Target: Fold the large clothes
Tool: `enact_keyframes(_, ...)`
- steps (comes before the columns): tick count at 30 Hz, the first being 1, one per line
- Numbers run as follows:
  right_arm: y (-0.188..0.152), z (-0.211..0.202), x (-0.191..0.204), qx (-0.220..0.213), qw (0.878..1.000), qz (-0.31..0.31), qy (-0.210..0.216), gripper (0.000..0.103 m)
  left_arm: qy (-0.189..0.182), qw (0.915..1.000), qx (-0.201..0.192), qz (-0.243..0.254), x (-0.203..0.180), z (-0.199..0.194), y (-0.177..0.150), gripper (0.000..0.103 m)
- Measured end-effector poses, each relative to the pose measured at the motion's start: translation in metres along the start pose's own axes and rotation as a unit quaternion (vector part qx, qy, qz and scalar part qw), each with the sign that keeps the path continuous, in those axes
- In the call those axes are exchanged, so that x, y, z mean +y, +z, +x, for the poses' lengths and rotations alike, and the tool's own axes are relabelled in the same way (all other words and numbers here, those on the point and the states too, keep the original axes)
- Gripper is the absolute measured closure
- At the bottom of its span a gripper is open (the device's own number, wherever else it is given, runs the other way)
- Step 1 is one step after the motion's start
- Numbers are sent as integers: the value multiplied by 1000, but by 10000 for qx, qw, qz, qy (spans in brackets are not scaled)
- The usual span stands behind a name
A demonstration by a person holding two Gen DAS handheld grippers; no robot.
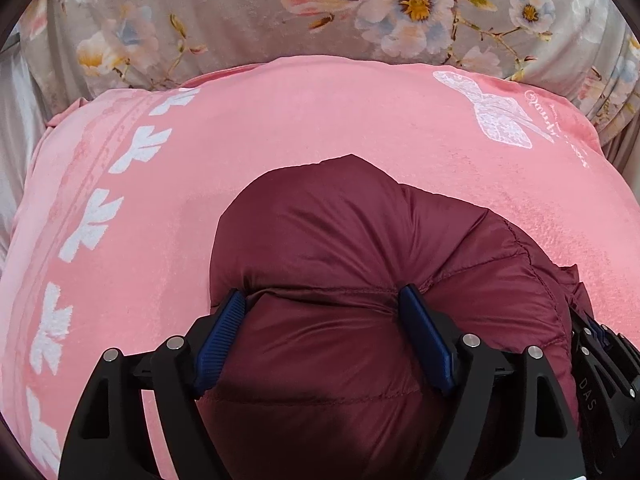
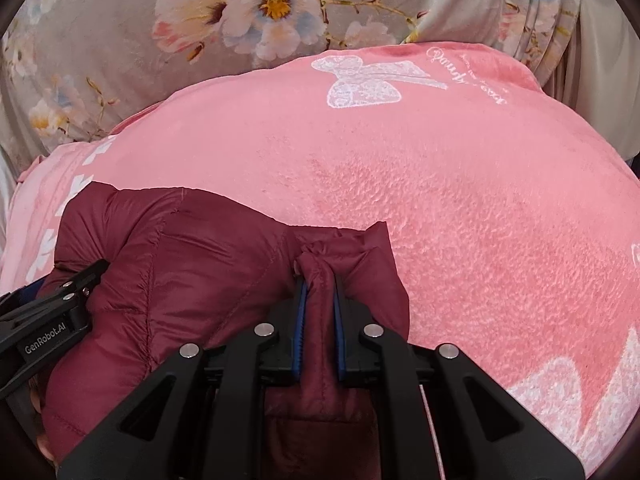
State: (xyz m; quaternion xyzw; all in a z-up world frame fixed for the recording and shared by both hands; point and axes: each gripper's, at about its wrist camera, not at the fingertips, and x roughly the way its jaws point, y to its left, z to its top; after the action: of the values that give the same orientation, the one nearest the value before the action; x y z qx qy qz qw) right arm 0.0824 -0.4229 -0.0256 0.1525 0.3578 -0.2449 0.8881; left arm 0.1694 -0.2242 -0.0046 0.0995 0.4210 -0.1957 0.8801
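A maroon quilted puffer jacket (image 1: 320, 240) lies bunched on a pink blanket (image 1: 280, 120). My left gripper (image 1: 322, 300) has its blue pads wide apart, with a thick puffy fold of the jacket between them, pressed in at a seam. My right gripper (image 2: 320, 284) is shut on a narrow pinched edge of the jacket (image 2: 180, 260). The left gripper's body shows at the left edge of the right wrist view (image 2: 48, 320), and the right gripper's body at the right edge of the left wrist view (image 1: 600, 360).
The pink blanket (image 2: 440, 180) has white bow and leaf prints. Behind it lies grey floral bedding (image 1: 240, 12), also in the right wrist view (image 2: 120, 40). A pale sheet (image 1: 16, 120) shows at the far left.
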Motion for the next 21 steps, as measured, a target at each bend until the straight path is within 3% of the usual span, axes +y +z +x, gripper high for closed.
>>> enact_keyframes(21,-1,3,-2,7,10000,56,61,93,374,9987,-328,98,-12,9,-7,22)
